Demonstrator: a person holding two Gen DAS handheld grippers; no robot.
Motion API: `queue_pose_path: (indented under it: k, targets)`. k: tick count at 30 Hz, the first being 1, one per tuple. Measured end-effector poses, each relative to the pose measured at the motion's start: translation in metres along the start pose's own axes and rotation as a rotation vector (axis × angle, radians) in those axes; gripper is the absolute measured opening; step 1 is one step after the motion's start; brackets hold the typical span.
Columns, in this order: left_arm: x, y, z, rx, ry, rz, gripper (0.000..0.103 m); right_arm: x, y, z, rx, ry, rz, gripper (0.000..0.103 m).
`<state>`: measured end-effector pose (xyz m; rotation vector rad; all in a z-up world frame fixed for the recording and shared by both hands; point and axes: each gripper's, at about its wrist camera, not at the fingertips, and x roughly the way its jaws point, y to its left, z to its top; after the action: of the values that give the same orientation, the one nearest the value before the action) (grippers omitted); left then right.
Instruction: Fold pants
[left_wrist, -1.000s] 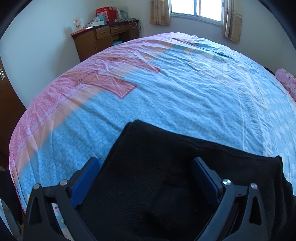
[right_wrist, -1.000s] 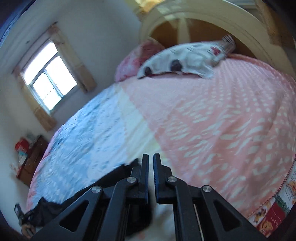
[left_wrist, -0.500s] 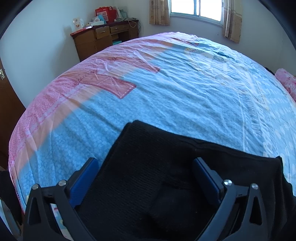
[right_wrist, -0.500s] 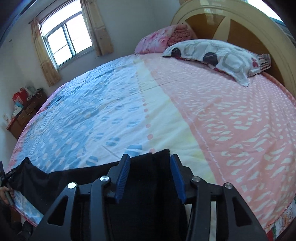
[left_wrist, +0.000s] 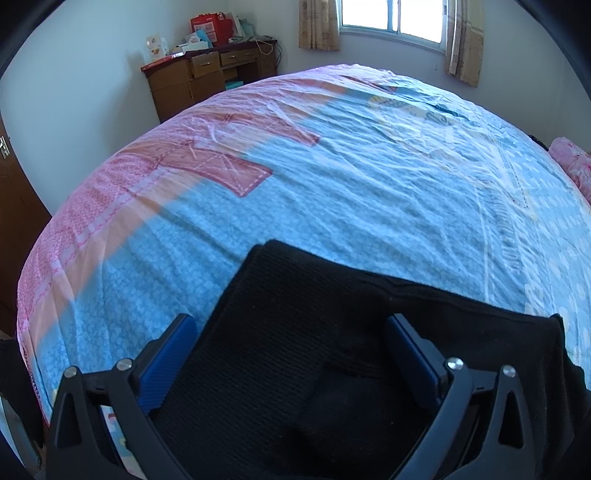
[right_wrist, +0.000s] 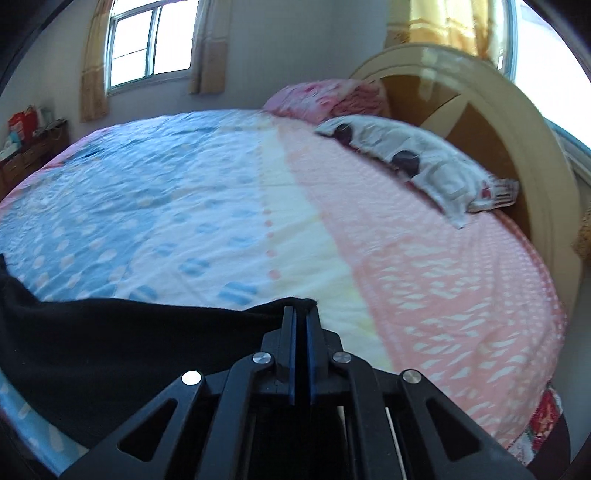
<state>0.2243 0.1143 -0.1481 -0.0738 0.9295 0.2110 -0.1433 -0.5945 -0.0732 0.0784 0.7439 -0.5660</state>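
Black pants (left_wrist: 295, 332) lie flat on the near part of the bed, one end in the left wrist view. My left gripper (left_wrist: 291, 325) is open, its blue-padded fingers (left_wrist: 173, 343) spread wide over that end of the cloth. In the right wrist view the pants (right_wrist: 129, 339) stretch to the left. My right gripper (right_wrist: 300, 314) is shut on the far corner of the pants, which pokes out beside the fingertips.
The bed has a blue and pink sheet (left_wrist: 369, 184). A wooden desk (left_wrist: 207, 81) with boxes stands by the far wall. Two pillows (right_wrist: 413, 162) lie by the wooden headboard (right_wrist: 498, 110). A window (right_wrist: 147, 40) is behind.
My right gripper, open half a second ago over the pants' corner, has closed on it and turned toward the headboard. The left gripper has stayed open and still.
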Motion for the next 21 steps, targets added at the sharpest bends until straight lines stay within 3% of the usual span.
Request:
queue_pose_path:
  k: [3,5,7,9,10,11,13,15,17,20,21]
  targets:
    - [-0.001,0.000,-0.002,0.003,-0.004,0.003,0.103,0.009,-0.005,0.002,0.011,0.021,-0.025,0.004]
    - [-0.001,-0.001,-0.002,0.009,-0.006,0.005,0.103,0.022,-0.006,-0.004,-0.005,0.050,-0.005,0.004]
    - [-0.002,0.000,-0.001,0.004,-0.003,-0.001,0.103,0.019,-0.010,-0.007,0.015,0.019,0.027,0.006]
    - [-0.004,0.002,0.000,0.000,0.004,-0.019,0.103,0.016,-0.022,-0.006,0.108,0.028,0.127,0.018]
    - [-0.005,0.002,0.000,-0.001,0.006,-0.026,0.103,0.014,-0.032,-0.006,0.186,0.045,0.186,0.032]
    - [-0.006,0.004,0.000,0.000,0.007,-0.037,0.103,0.007,-0.046,-0.006,0.288,0.044,0.241,0.039]
    - [-0.008,0.004,-0.001,0.001,0.005,-0.050,0.103,-0.019,-0.068,-0.009,0.436,-0.055,0.290,0.042]
    - [-0.009,0.005,-0.002,0.003,0.005,-0.061,0.103,-0.052,-0.076,-0.013,0.490,-0.149,0.261,0.050]
    - [-0.014,0.006,-0.003,-0.001,-0.006,-0.081,0.102,-0.069,-0.061,-0.016,0.443,-0.163,0.290,0.050]
    - [-0.023,0.000,-0.005,0.042,-0.045,-0.083,0.102,-0.068,-0.014,-0.027,0.295,-0.071,0.407,0.050]
    - [-0.024,-0.003,-0.005,0.066,-0.045,-0.078,0.102,-0.064,0.001,-0.032,0.240,-0.047,0.401,0.050]
